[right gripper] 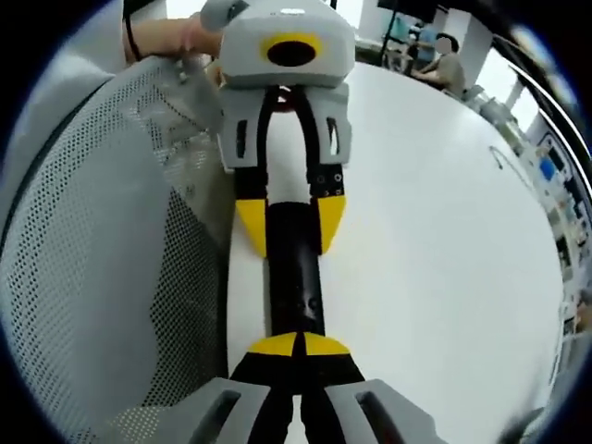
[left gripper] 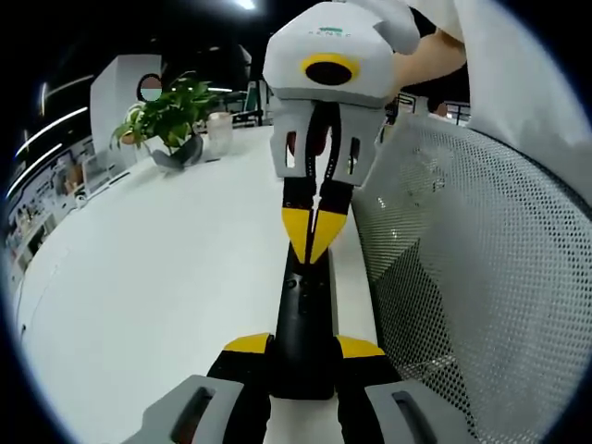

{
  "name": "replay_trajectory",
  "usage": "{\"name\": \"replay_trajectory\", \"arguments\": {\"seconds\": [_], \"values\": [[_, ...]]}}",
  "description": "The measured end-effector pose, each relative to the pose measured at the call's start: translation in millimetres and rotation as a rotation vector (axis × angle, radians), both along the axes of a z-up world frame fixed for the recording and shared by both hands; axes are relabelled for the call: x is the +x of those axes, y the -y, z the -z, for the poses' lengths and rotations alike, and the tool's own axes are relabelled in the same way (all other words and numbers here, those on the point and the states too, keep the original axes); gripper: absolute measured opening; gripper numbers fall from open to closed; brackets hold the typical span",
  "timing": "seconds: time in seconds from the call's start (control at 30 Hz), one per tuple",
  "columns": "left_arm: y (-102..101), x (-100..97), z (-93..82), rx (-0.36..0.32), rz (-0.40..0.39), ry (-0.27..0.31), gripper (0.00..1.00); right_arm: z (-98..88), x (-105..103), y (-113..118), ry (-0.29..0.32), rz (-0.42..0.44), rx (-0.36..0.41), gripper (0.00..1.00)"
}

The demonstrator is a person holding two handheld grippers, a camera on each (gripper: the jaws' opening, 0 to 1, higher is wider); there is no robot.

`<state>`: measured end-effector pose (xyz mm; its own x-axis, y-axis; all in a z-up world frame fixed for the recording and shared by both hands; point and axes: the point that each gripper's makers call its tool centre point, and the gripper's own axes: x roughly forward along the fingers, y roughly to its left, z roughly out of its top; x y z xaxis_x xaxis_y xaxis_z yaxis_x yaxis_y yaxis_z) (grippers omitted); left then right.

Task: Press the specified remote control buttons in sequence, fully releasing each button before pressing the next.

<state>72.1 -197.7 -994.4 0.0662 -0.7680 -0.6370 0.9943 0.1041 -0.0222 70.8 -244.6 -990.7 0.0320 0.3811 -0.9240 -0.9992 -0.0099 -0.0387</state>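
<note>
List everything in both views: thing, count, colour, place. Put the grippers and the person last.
remote control: one, black, long and slim, lying on the table near its edge, held at one end and touched from above at the other.
table: one, white, under the remote.
mesh chair back: one, white, perforated, beside the table edge next to the remote.
potted plant: one, green leaves, grey pot, far end of the table.
jar: one, pale, beside the plant.
seated person: one, far side of the table, in the right gripper view.
left gripper: one, yellow tips, jaws shut on the remote's sides.
right gripper: one, white body, yellow tips together on the remote's top face.
hand: one, holding the right gripper.
</note>
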Motion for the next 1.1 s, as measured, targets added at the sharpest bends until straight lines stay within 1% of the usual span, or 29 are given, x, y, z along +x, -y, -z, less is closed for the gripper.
{"name": "replay_trajectory", "arguments": {"seconds": [0.07,0.23,0.37,0.63,0.9,1.03,1.1], "values": [[0,0.1,0.0,0.0,0.0,0.0,0.25,-0.7,0,1,-0.01,0.033,0.032,0.0],[0,0.6,0.0,-0.001,-0.001,0.0,0.25,-2.0,1,3,-0.007,0.023,0.094,0.0],[0,0.6,-0.1,0.0,0.001,0.0,0.25,-3.3,2,2,-0.057,0.088,0.133,0.0],[0,0.6,-0.3,0.001,0.001,0.0,0.25,-3.8,-1,4,-0.059,0.069,0.117,0.0],[1,0.4,-0.4,0.001,0.002,0.0,0.25,-3.8,0,10,-0.068,0.098,0.109,0.0],[1,0.3,-0.3,-0.002,0.001,-0.001,0.25,-3.4,-1,13,-0.051,0.055,0.081,0.0],[1,0.3,-0.1,-0.002,0.001,-0.001,0.25,-2.9,0,13,-0.072,0.081,0.091,0.0]]}}
